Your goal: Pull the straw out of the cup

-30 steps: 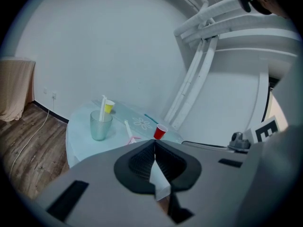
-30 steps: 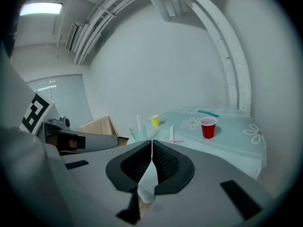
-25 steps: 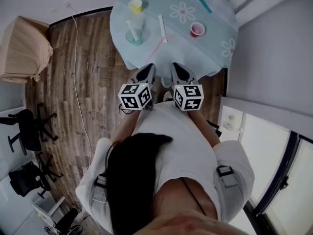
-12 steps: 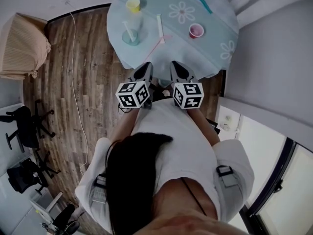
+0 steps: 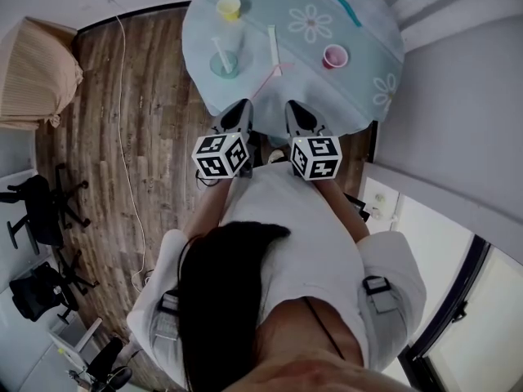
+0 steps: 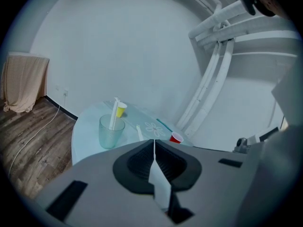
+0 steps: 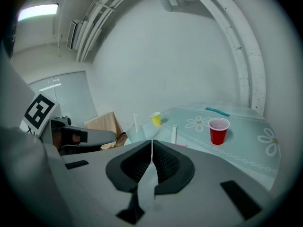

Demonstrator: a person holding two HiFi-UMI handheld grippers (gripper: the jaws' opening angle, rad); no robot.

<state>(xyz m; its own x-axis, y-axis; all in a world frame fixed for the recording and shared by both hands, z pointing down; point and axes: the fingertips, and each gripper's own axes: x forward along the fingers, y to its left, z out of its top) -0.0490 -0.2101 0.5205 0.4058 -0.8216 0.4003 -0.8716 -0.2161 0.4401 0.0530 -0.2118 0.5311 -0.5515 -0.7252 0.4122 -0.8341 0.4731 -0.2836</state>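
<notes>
A clear glass cup (image 5: 225, 64) (image 6: 111, 132) (image 7: 134, 135) stands near the left edge of a round table (image 5: 368, 31) with a pale flowered cloth. A white straw (image 5: 220, 53) (image 6: 113, 113) (image 7: 135, 122) leans upright in it. My left gripper (image 5: 239, 113) (image 6: 154, 141) and right gripper (image 5: 297, 113) (image 7: 151, 142) hang side by side just short of the table's near edge, pointing toward it. Both have their jaws shut with nothing between them. Neither touches the cup or straw.
On the table also stand a yellow cup (image 5: 228, 7), a red cup (image 5: 333, 56) (image 7: 218, 130), a loose white straw (image 5: 274, 46), a pink straw (image 5: 265, 75) and a teal straw (image 5: 346, 5). A beige draped box (image 5: 37, 76), a floor cable (image 5: 122, 137) and office chairs (image 5: 41, 219) lie left.
Both grippers have edged a little closer to the table's near edge. Their jaws stay shut.
</notes>
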